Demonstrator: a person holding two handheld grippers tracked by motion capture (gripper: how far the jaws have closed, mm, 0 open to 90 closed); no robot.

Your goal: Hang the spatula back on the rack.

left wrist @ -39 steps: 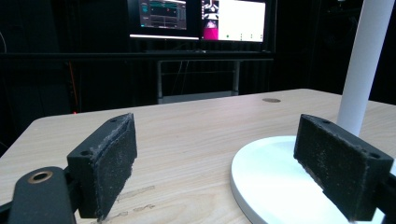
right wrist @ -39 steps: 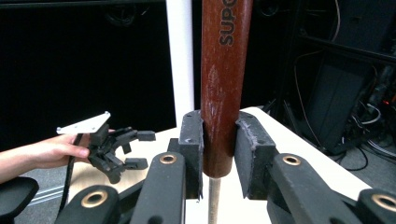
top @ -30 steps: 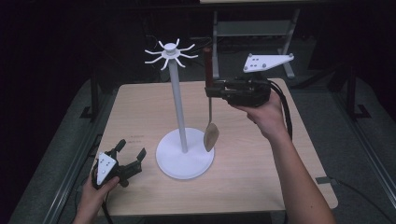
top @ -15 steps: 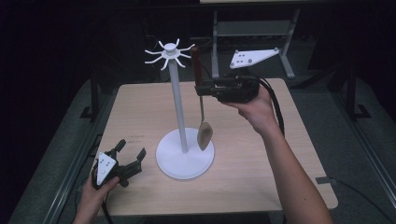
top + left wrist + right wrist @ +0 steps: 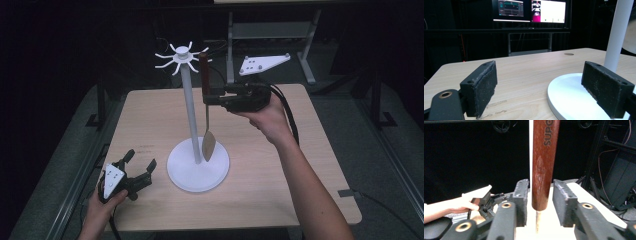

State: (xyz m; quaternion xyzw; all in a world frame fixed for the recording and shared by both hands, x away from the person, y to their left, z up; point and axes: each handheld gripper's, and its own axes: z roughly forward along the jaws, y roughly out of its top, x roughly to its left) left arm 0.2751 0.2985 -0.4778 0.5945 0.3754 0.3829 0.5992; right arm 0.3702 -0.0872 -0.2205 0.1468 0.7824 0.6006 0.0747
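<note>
A white stand (image 5: 190, 115) with a ring of hooks (image 5: 181, 56) at its top rises from a round base (image 5: 190, 175) mid-table. A spatula with a red-brown handle (image 5: 204, 75) and pale blade (image 5: 208, 142) hangs upright beside the pole, its handle top at a hook. My right gripper (image 5: 207, 98) has its jaws on either side of the handle's lower end (image 5: 541, 182), with narrow gaps showing on both sides. My left gripper (image 5: 141, 158) rests open at the table's front left, and the base (image 5: 571, 100) lies just ahead of its right jaw.
The wooden table (image 5: 280, 190) has bare room to the right and front of the stand. A metal frame (image 5: 270, 35) stands behind the far edge. Lit monitors (image 5: 531, 11) glow beyond the table in the left gripper view.
My right gripper carried the spatula left and slightly up, from right of the pole to right beside it under the hooks. The left gripper stayed where it was.
</note>
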